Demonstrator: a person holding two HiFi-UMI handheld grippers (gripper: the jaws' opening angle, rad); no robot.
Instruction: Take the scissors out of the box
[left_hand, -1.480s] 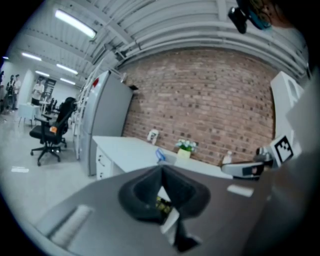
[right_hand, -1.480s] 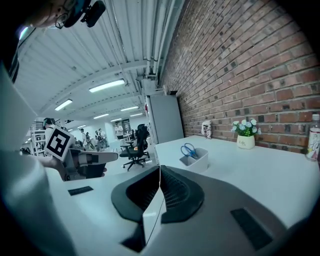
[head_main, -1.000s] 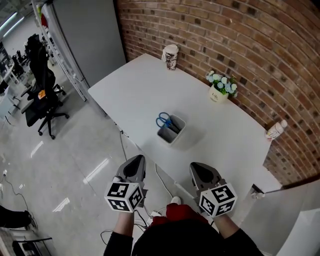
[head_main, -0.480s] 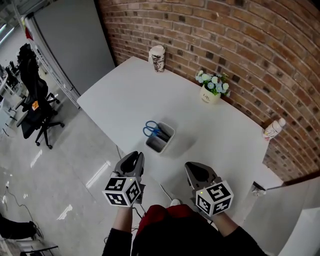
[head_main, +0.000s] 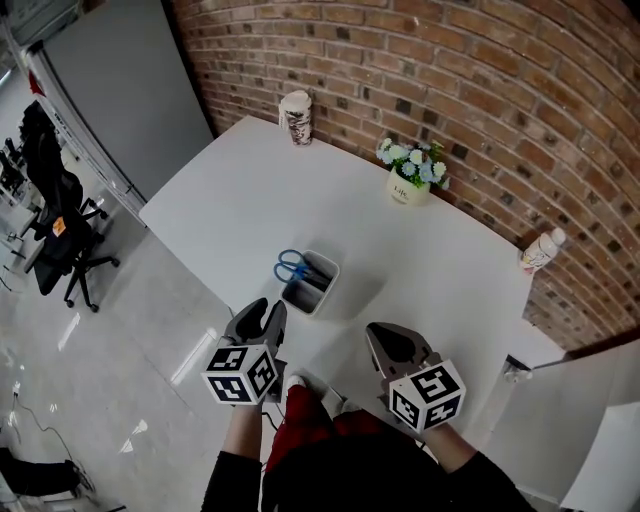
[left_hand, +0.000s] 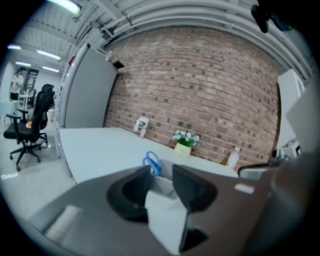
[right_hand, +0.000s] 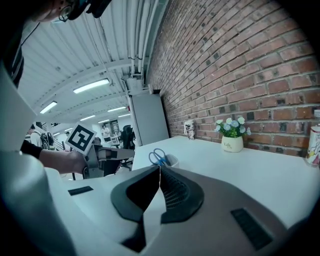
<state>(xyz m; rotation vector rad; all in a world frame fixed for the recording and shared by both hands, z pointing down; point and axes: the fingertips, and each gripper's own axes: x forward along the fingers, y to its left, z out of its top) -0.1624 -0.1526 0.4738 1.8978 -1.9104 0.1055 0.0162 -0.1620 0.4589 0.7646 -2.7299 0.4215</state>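
Scissors (head_main: 291, 265) upright in box (head_main: 300, 297), blue handles above the rim, near the front edge of desk (head_main: 240, 200). Left tongs (head_main: 263, 312) just short of the box, pointing at it; jaws apart, having just been opening, nothing between them. Right tongs (head_main: 380, 332) alongside at the desk edge, right of the box; jaws pressed together, empty. Farther back along brick wall (head_main: 450, 80): cup (head_main: 296, 117), flower pot (head_main: 405, 185), bottle (head_main: 540, 250).
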